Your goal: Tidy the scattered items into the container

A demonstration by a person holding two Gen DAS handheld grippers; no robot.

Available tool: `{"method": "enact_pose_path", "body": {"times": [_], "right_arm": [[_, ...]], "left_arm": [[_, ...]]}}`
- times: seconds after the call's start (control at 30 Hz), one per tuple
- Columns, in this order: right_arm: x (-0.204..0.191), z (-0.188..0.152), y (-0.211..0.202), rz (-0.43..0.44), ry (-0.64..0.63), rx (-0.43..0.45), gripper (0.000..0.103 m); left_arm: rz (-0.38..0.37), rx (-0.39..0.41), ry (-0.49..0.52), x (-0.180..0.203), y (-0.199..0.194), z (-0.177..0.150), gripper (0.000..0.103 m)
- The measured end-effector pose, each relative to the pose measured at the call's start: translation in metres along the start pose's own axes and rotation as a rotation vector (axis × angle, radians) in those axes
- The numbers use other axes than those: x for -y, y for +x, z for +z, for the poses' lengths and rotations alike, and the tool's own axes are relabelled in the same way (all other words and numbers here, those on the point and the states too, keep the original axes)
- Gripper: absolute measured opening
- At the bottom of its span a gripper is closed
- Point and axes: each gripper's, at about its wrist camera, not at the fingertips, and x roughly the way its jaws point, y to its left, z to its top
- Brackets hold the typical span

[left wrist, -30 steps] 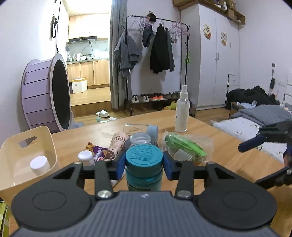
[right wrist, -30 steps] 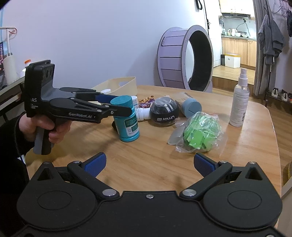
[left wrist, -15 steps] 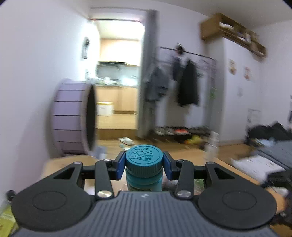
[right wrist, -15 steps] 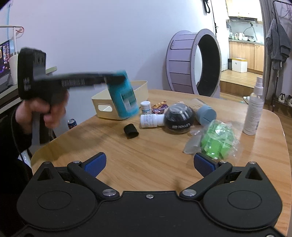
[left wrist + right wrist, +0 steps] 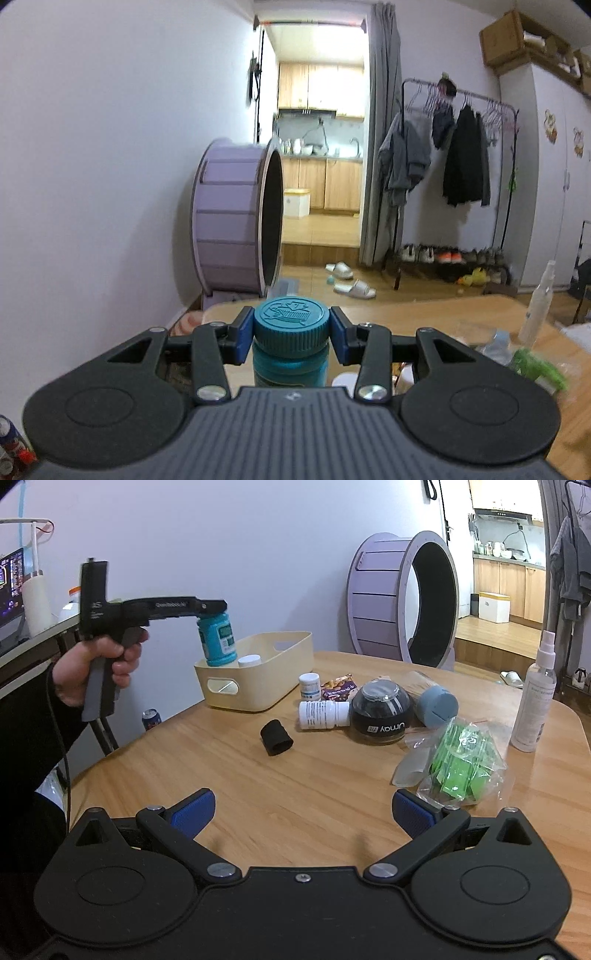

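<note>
My left gripper (image 5: pixel 291 334) is shut on the cap of a teal bottle (image 5: pixel 291 345). In the right wrist view that teal bottle (image 5: pixel 218 638) hangs from the left gripper (image 5: pixel 212 610) above the near left corner of the cream basket (image 5: pixel 258 686), which holds a white-capped bottle (image 5: pixel 249 660). My right gripper (image 5: pixel 303 808) is open over bare table, nothing between its blue pads. Scattered on the table: two white pill bottles (image 5: pixel 323 714), a black sleeve (image 5: pixel 276 737), a black dome (image 5: pixel 380 714), a bag of green pieces (image 5: pixel 461 768), a snack packet (image 5: pixel 338 691).
A clear spray bottle (image 5: pixel 532 705) stands at the table's right side, and a grey-capped tube (image 5: pixel 436 705) lies behind the dome. A purple wheel (image 5: pixel 402 598) stands on the floor beyond the table. A person's hand (image 5: pixel 96 661) holds the left gripper's handle. A drink can (image 5: pixel 151 718) sits below the table edge.
The left gripper lifted the teal bottle off the table and carried it left and away to above the basket. The right gripper shifted only slightly.
</note>
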Motion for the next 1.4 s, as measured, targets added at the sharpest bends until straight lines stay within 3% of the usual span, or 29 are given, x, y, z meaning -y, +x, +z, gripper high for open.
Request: {"method": "enact_pose_path", "body": {"times": [0.4,0.8,0.97,1.1,1.27,1.4], "right_arm": [[-0.002,-0.001,-0.004,-0.001,-0.005,0.0,0.103],[-0.003,-0.001,-0.003,0.005,-0.015,-0.005,0.103],[-0.002,-0.001,-0.001,0.004,-0.011,-0.006,0.103],[0.001,-0.001,-0.002,-0.009,0.001,0.005,0.103],[0.011,0.0,-0.005,-0.071,0.042,0.039,0.103],[0.027,0.0,-0.009,-0.14,0.101,0.06,0.103]], "left_arm": [[-0.06,-0.107,0.05,0.006,-0.01,-0.015,0.042],[-0.113,-0.149,0.075,0.01,-0.031,-0.014,0.042],[-0.092,-0.161,0.072,0.015,-0.028,-0.014,0.053],[-0.07,-0.084,0.059,0.014,-0.042,-0.007,0.06],[-0.162,-0.056,0.016,0.035,-0.054,-0.001,0.068],[-0.249,-0.09,0.007,0.065,-0.05,-0.005,0.069]]}}
